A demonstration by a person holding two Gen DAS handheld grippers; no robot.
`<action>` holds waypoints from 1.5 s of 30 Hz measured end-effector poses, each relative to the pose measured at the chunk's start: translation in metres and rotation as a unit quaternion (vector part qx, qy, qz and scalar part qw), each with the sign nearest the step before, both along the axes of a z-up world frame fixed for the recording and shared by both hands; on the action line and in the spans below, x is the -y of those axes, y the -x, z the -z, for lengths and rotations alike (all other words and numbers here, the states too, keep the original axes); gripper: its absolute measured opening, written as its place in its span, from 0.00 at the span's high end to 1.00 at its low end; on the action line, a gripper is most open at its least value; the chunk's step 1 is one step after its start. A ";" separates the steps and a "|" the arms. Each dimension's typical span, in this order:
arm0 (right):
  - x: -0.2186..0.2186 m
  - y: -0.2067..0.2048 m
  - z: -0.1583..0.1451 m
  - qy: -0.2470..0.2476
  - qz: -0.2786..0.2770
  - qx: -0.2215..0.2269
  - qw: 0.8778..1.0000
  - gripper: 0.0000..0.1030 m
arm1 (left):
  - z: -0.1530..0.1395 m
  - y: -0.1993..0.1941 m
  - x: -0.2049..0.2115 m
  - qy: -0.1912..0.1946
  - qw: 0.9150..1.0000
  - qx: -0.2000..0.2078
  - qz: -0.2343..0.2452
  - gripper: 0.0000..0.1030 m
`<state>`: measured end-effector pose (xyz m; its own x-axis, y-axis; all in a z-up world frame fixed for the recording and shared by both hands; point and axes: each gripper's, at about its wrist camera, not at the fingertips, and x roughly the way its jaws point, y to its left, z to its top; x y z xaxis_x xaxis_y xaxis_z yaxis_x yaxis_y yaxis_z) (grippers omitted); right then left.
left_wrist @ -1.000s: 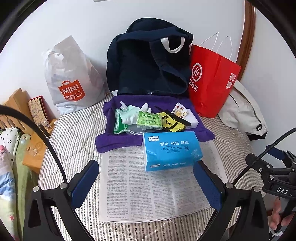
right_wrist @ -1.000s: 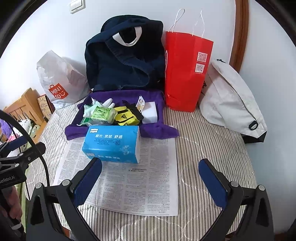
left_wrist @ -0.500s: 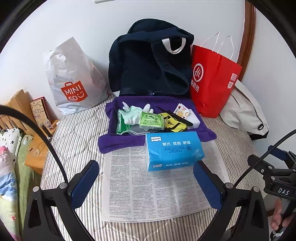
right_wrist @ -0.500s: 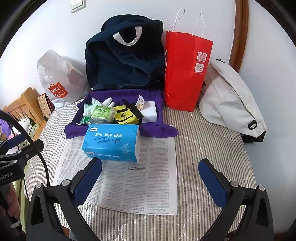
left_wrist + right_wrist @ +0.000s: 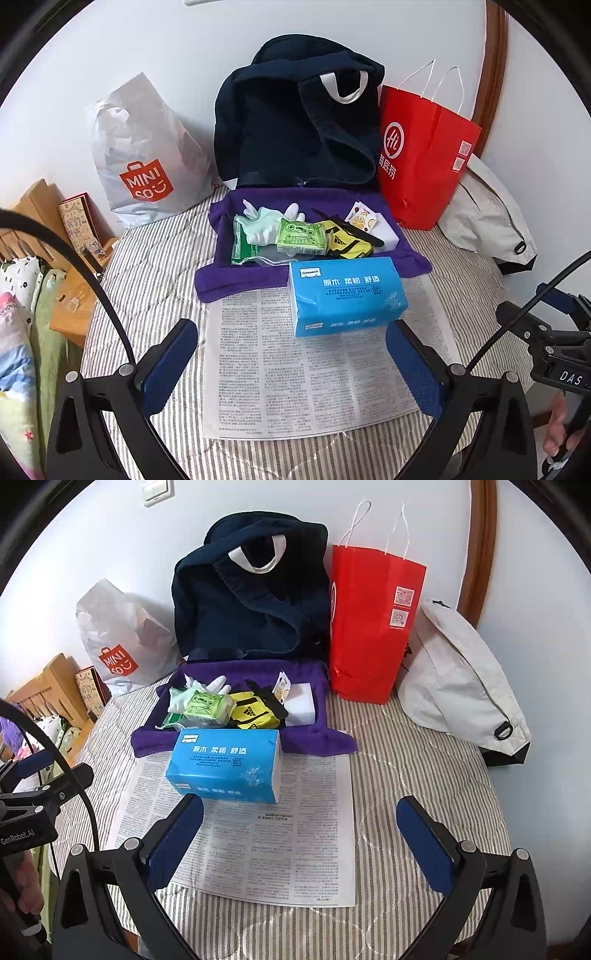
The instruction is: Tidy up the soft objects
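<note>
The blue tissue pack (image 5: 347, 295) lies on the newspaper (image 5: 295, 373), its far edge touching the front border of the purple towel (image 5: 240, 284). On this towel the small soft things are gathered close together: a pale green glove (image 5: 264, 225), a green packet (image 5: 301, 242), a yellow pouch (image 5: 349, 247), a white sponge block (image 5: 388, 236) and a small sachet with lemon print (image 5: 362, 218). Behind them the dark navy bag (image 5: 295, 140) stands against the wall with its mouth open.

How far the task is, the pictures do not settle. The pile on the towel can be things already collected there, or things that wait to go into one of the bags; both readings fit. Only the tissue pack lies apart from the group, half on the paper.

The left gripper (image 5: 295, 369) and the right gripper (image 5: 301, 843) both hover low over the near part of the newspaper, jaws wide apart and holding nothing. The tissue pack is just in front of each.

Around: a grey Miniso bag (image 5: 147, 158) at the left, a red paper bag (image 5: 421, 158) and a light grey backpack (image 5: 484, 218) at the right, wooden furniture (image 5: 44, 214) beside the striped mattress (image 5: 155, 266). Nothing stands between the grippers and the pack, but the red bag is near the towel's right side and could tip if it is pushed
</note>
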<state>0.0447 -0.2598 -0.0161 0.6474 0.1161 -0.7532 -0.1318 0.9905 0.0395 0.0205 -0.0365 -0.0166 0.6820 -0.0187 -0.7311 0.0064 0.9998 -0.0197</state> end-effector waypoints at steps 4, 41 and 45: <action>-0.002 0.001 0.000 0.001 -0.002 -0.001 1.000 0.00 | -0.001 0.000 0.000 0.000 1.000 0.000 0.003 0.00; -0.003 0.001 -0.004 0.006 0.003 0.003 1.000 0.00 | -0.003 0.001 -0.009 0.003 1.000 0.003 0.003 0.00; -0.002 0.001 -0.004 0.006 0.007 0.001 1.000 0.00 | -0.005 0.001 -0.009 0.000 1.000 0.012 0.007 0.00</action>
